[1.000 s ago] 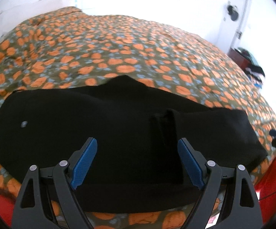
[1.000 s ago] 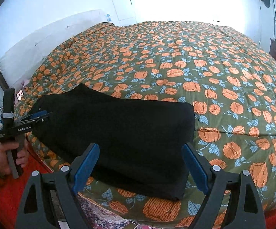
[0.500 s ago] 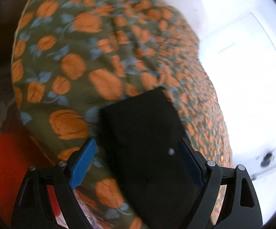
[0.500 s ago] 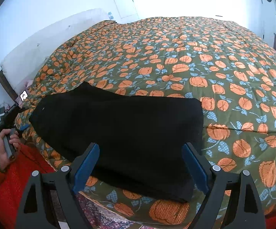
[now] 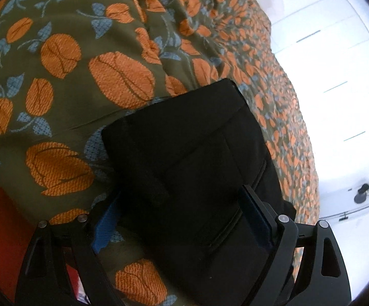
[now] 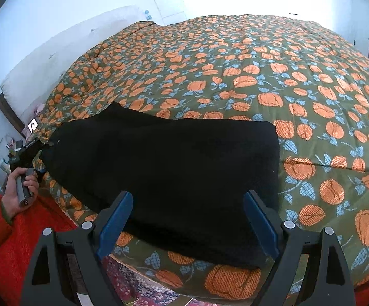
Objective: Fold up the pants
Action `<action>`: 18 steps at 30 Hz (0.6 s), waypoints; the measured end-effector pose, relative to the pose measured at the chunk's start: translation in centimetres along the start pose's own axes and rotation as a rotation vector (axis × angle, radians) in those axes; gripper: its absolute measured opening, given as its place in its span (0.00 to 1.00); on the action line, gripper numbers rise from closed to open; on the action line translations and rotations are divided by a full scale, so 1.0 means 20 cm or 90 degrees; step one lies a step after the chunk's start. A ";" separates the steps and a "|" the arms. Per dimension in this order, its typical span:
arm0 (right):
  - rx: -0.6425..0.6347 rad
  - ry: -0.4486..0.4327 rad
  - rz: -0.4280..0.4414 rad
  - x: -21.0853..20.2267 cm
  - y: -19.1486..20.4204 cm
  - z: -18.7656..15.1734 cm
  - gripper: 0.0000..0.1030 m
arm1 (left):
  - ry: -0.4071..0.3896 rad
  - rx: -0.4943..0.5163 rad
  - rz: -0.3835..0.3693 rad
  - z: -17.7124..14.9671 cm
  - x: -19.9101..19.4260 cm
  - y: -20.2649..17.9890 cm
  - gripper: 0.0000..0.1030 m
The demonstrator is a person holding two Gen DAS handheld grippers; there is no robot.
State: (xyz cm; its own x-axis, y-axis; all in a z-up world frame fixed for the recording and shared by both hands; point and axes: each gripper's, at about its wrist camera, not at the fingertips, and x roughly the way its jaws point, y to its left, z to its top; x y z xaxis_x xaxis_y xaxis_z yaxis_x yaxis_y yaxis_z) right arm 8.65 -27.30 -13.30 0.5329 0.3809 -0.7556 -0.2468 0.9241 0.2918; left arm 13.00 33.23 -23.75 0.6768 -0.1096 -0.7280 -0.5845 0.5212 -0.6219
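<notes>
white walls and pale cupboard doors ring a big bed (image 6: 299,58) spread with an olive quilt printed in orange tulips and blue leaves, its weave coarse and slightly puffed. the black pants (image 6: 174,173) lie on the quilt's near edge, already doubled into a long slab, matte and soft-looking, with a squared end toward the right gripper (image 6: 188,220) and the tapering end far off toward the headboard side.

a second ago the left gripper (image 5: 182,215) looked across the pants from the near side with the whole bed behind them; now it has swung round to the pants' far end and rolled over, so the quilt fills that view's left and the pants run away from it lengthwise. its blue-padded jaws stand spread wide, straddling the corner of the fabric without pinching it, a seam and a hem line (image 5: 225,232) visible between them. the right gripper has barely stirred and hangs spread too, above the pants' squared end, gripping nothing. in its view a hand (image 6: 18,188) in a red knitted sleeve holds the other tool beside the pants' far end.

by my reading, the left side is lining up to take that end for the next fold.
</notes>
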 end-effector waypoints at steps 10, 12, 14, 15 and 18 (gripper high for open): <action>0.020 0.006 0.001 0.01 -0.03 0.00 0.85 | -0.003 0.021 -0.017 0.02 0.01 -0.05 0.86; 0.019 0.008 0.001 0.02 -0.03 0.00 0.85 | 0.004 0.022 -0.013 0.03 0.03 -0.04 0.86; 0.020 0.010 0.001 0.02 -0.04 -0.01 0.85 | 0.004 0.029 -0.008 0.03 0.03 -0.05 0.86; 0.020 0.010 0.001 0.02 -0.04 -0.01 0.85 | 0.002 0.032 -0.007 0.03 0.03 -0.05 0.84; 0.022 0.009 0.001 0.02 -0.04 -0.01 0.85 | -0.016 0.039 -0.006 0.03 0.01 -0.07 0.71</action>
State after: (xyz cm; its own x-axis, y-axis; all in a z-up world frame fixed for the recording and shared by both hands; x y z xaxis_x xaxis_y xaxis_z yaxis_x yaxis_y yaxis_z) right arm 8.97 -27.86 -13.91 0.5212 0.3823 -0.7630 -0.2199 0.9240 0.3127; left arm 14.14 32.94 -22.80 0.6937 -0.0936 -0.7142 -0.5504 0.5707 -0.6094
